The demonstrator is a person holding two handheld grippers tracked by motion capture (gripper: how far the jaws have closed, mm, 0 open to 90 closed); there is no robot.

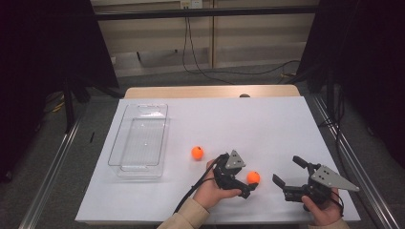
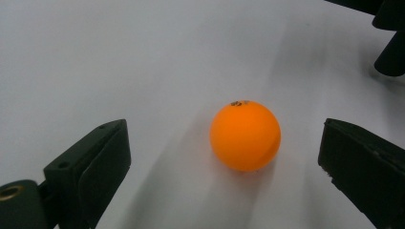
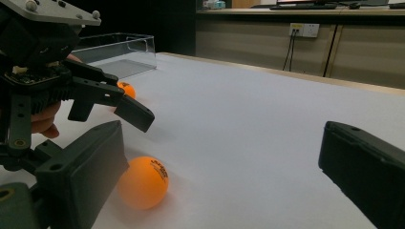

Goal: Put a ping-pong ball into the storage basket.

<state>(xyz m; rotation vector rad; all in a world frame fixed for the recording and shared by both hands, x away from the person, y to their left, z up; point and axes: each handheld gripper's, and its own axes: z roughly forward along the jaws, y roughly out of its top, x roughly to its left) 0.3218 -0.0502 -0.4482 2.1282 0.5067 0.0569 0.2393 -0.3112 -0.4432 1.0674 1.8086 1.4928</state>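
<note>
An orange ball [image 1: 253, 177] rests on the white table sheet [image 1: 248, 119] near the front. My left gripper [image 1: 250, 182] is open, one jaw on each side of this ball [image 2: 245, 136] without touching it. A second orange ball [image 1: 197, 152] lies further left, apart from both grippers. My right gripper [image 1: 285, 170] is open and holds nothing, just right of the left one and pointing toward it. In the right gripper view the near ball [image 3: 143, 182] sits beside my own left jaw, and the far ball [image 3: 126, 89] peeks out behind the left gripper's upper finger [image 3: 133, 112].
A clear plastic bin [image 1: 138, 138] stands empty at the left of the sheet [image 3: 114, 52]. A wooden table edge [image 1: 210, 91] runs along the back. Cables trail on the floor beyond. The right gripper's jaw tips [image 2: 391, 47] show at the left gripper view's top right.
</note>
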